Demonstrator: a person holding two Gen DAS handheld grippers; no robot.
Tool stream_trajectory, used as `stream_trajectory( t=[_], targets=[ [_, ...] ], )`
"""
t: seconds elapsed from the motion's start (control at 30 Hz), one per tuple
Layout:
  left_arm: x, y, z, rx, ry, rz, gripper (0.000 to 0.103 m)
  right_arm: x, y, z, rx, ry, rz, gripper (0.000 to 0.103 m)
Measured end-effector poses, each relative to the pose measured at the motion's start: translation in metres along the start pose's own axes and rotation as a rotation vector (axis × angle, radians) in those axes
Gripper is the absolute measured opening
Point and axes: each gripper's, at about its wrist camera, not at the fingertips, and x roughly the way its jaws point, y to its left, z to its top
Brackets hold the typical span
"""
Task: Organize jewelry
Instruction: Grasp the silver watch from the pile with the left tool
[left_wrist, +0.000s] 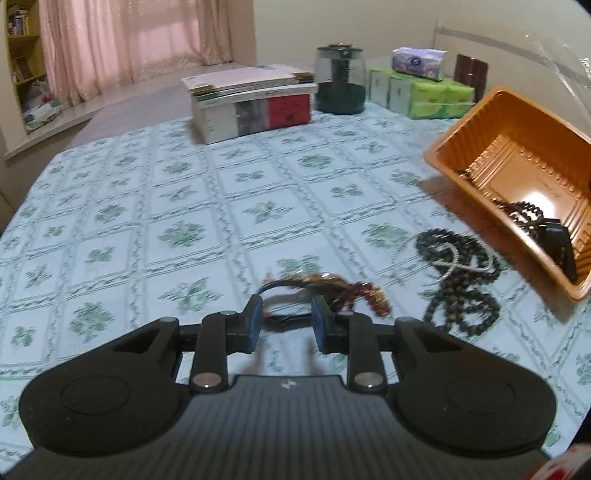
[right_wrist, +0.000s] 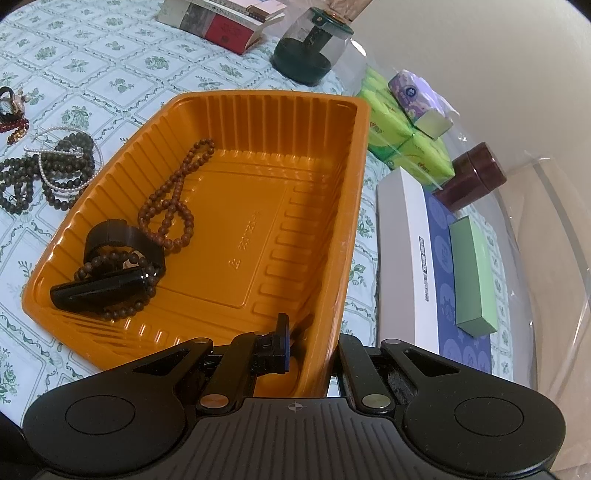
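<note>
My left gripper (left_wrist: 287, 323) hangs low over the patterned tablecloth (left_wrist: 184, 206). Its blue pads (left_wrist: 255, 325) stand apart on either side of a dark cord loop belonging to a bundle with red beads (left_wrist: 343, 291), without pressing on it. Right of the bundle lies a heap of dark bead strings (left_wrist: 461, 291) crossed by a pearl strand (right_wrist: 61, 166). My right gripper (right_wrist: 310, 354) is shut on the near wall of the orange tray (right_wrist: 325, 206), which looks tilted in the left wrist view (left_wrist: 491, 122). In the tray lie a brown bead string (right_wrist: 173, 206), a black band (right_wrist: 107, 236) and darker beads.
At the table's far side stand stacked books on a box (left_wrist: 251, 103), a dark green glass jar (left_wrist: 340, 85), green tissue packs (left_wrist: 424, 96) and a brown box (left_wrist: 471, 74). A white-and-blue box (right_wrist: 413, 258) carrying a small green box (right_wrist: 472, 273) lies right of the tray.
</note>
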Motion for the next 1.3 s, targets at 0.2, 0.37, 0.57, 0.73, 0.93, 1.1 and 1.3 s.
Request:
stream_trajectory(
  t=[0.2,0.37,0.57,0.73,0.93,1.1,1.3],
  targets=[
    [0.014,-0.015,0.007,0.016,0.007,-0.022,0.033,0.000,0.000,0.000,0.000,0.000,0.000,0.006],
    [0.020,-0.009,0.008,0.014,0.000,0.040,0.042,0.000,-0.001,-0.001,0.004,0.003,0.003,0.006],
    [0.028,0.014,0.001,-0.018,0.049,0.092,0.043,0.002,-0.001,-0.002,0.007,0.006,0.004,0.007],
    [0.033,0.022,0.004,-0.057,0.060,0.052,0.033,0.003,-0.002,-0.001,0.007,0.008,0.005,0.007],
    [0.044,0.019,0.011,-0.009,0.094,0.054,0.011,0.003,-0.001,0.000,0.003,0.011,0.000,0.007],
    [0.033,0.015,0.013,0.002,0.079,0.049,0.008,0.003,0.000,0.000,0.004,0.013,-0.001,0.007],
    [0.018,0.014,0.013,-0.018,0.059,0.039,0.007,0.003,0.000,0.000,0.001,0.011,-0.003,0.007]
  ],
)
